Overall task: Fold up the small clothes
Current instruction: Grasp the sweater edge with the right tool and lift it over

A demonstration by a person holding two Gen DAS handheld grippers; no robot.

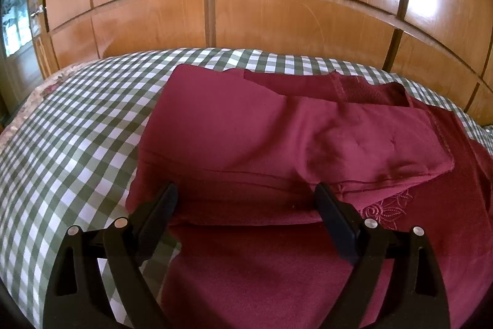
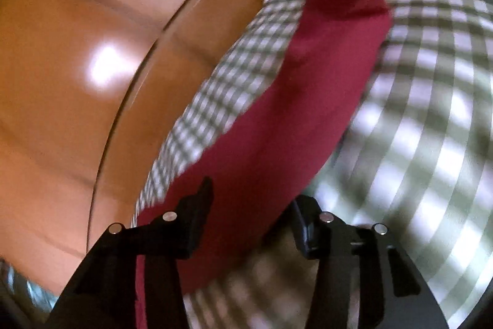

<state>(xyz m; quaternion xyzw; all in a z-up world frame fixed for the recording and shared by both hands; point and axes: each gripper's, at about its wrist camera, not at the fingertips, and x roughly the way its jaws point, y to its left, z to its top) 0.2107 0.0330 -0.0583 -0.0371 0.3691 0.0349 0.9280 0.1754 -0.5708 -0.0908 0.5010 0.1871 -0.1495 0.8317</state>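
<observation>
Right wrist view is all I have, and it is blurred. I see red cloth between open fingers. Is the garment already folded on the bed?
Observer: Partly. In the left wrist view the maroon garment lies on the checked bedsheet with a sleeve folded across its top.
Operator: And the left gripper?
Observer: The left gripper is open, its fingers apart over the garment's near fold, gripping nothing.
Operator: Any decoration I should keep visible?
Observer: Yes, floral embroidery shows beside the right-hand finger.
</observation>
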